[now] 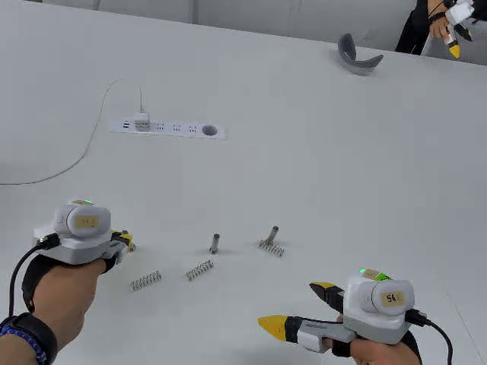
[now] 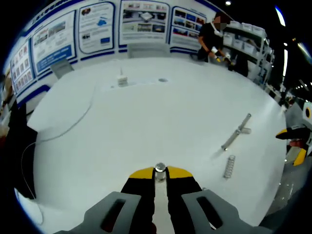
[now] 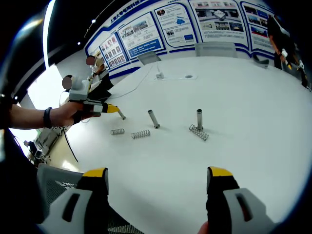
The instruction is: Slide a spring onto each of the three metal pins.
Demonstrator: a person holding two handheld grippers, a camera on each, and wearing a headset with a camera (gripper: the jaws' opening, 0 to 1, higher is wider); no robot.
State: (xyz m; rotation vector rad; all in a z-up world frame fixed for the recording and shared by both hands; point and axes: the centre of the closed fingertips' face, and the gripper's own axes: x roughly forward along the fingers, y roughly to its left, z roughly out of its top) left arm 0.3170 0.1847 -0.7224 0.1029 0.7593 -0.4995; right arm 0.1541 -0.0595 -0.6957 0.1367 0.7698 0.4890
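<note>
Left tool [image 2: 160,175] clenched on a pin [image 2: 160,170], shaft hidden between the jaws, right tool [image 3: 157,172] spread wide, empty

The table [image 1: 304,167] is plain white, as are the power strip [image 1: 167,128] and its thin cable [image 1: 93,141]. The left gripper [image 1: 125,241] and the right gripper [image 1: 298,306] are pale grey with black jaws tipped in yellow, each with a tan label and a green light. The pin [image 2: 160,169] between the left gripper's yellow tips is shiny silver. The other pins [image 1: 215,242] are dull grey and the springs [image 1: 199,269] silvery. A curved band [image 1: 354,55] is mid-grey, a wristband [image 1: 19,336] is blue and black, and the wall posters [image 3: 170,22] are white with blue borders.
</note>
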